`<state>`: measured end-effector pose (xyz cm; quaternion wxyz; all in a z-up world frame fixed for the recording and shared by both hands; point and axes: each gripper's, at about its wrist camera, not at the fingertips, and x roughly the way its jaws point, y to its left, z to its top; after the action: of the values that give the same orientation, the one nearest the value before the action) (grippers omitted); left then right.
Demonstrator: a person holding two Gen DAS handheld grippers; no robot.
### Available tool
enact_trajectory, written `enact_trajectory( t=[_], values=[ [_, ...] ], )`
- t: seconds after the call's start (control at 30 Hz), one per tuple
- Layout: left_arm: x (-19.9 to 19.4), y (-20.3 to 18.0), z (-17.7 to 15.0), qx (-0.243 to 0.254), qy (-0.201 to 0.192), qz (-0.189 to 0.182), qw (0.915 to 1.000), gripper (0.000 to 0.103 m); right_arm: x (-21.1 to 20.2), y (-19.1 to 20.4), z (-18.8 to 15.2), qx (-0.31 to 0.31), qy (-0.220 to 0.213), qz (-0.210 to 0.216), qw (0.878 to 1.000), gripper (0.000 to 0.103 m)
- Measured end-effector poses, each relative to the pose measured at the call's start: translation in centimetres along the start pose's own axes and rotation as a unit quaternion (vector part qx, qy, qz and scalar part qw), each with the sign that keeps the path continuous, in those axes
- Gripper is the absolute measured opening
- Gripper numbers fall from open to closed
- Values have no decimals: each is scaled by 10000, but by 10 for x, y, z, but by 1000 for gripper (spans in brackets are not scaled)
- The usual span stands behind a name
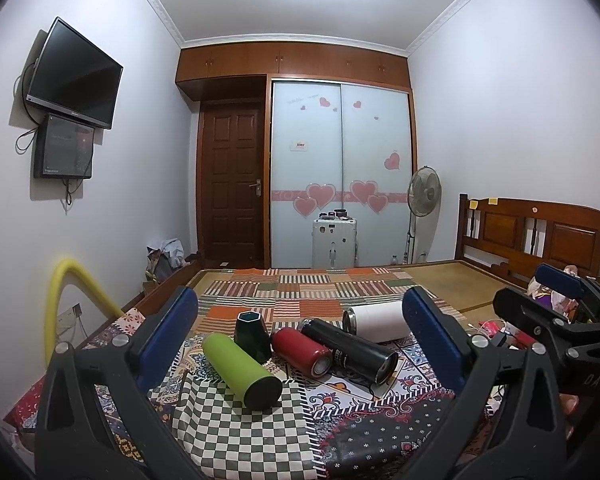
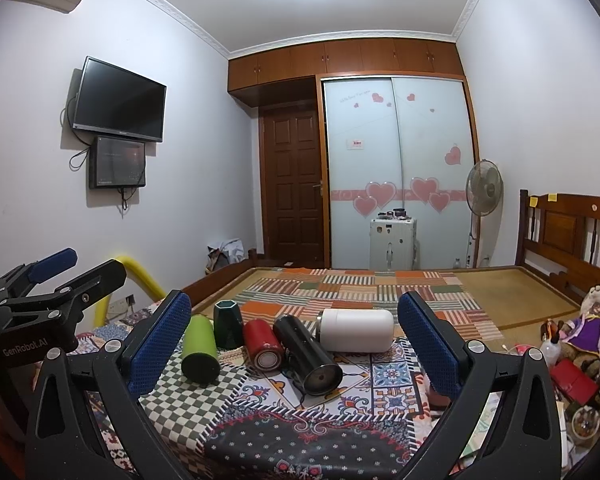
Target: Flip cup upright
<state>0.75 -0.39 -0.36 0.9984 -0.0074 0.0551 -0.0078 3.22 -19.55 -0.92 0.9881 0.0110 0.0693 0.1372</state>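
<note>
Several cups lie on their sides on a patchwork cloth (image 1: 236, 436): a green one (image 1: 242, 368) (image 2: 199, 350), a red one (image 1: 302, 350) (image 2: 263, 342), a black one (image 1: 350, 348) (image 2: 308, 354) and a white one (image 1: 376, 322) (image 2: 358, 330). A dark green hexagonal cup (image 1: 253, 334) (image 2: 228, 324) stands upright behind the green one. My left gripper (image 1: 300, 340) is open and empty, short of the cups. My right gripper (image 2: 294, 338) is open and empty too, and shows at the right of the left wrist view (image 1: 556, 304).
The cloth covers a bed with a wooden headboard (image 1: 540, 232) at right. Toys and small clutter (image 2: 572, 344) lie at the right edge. A yellow foam tube (image 1: 76, 280) arches at left. A fan (image 2: 484, 192) and white case (image 2: 392, 248) stand by the wardrobe.
</note>
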Motion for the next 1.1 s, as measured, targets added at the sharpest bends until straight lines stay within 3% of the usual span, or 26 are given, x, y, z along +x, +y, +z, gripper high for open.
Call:
enact_trajectory(
  t=[1.1],
  values=[
    [1, 2, 1, -6, -32, 28, 10000, 103, -1, -2, 0, 12, -4, -3, 10000, 103]
  ],
)
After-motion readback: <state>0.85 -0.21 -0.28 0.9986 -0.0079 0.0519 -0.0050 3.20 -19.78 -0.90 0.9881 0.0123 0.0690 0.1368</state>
